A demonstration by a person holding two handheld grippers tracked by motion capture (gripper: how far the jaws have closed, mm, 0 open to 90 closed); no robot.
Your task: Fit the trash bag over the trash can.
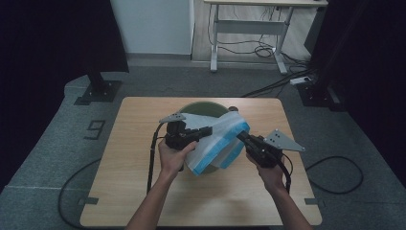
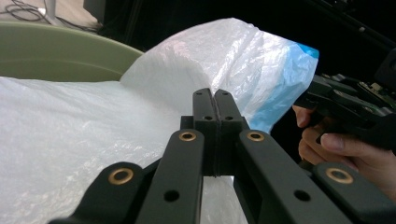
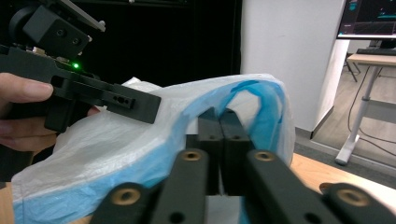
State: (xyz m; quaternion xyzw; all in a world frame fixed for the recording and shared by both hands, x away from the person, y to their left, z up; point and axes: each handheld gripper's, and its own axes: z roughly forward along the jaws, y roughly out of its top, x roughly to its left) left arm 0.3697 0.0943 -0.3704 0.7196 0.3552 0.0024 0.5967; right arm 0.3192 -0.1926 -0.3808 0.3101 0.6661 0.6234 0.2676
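Pinching the thin plastic at its tips, the left gripper [image 1: 207, 130] has its two black jaws pressed flat together in its own view, with the white film of the plastic bag [image 1: 221, 142] bunched right in front of and under them; the high view puts those tips on the bag's upper left part. The left hand [image 1: 171, 157] wraps the gripper's body from below. The right gripper [image 1: 241, 136] comes in from the other side, its jaws likewise closed tight against each other in the right gripper view, the blue-edged rim of the bag arching over and around their tips, so that it grips the bag at its blue border. The right hand [image 1: 271, 173] holds that gripper low and to the right. Between the two grippers the bag hangs stretched, white with a light blue band along its lower and right edges, draped over the near side of a green bin [image 1: 202, 108] that stands at the middle of the wooden table [image 1: 134, 177]. Beyond the table, on the grey floor, a light desk frame [image 1: 249, 33] stands by the wall with cables [image 1: 261, 48] lying under it.
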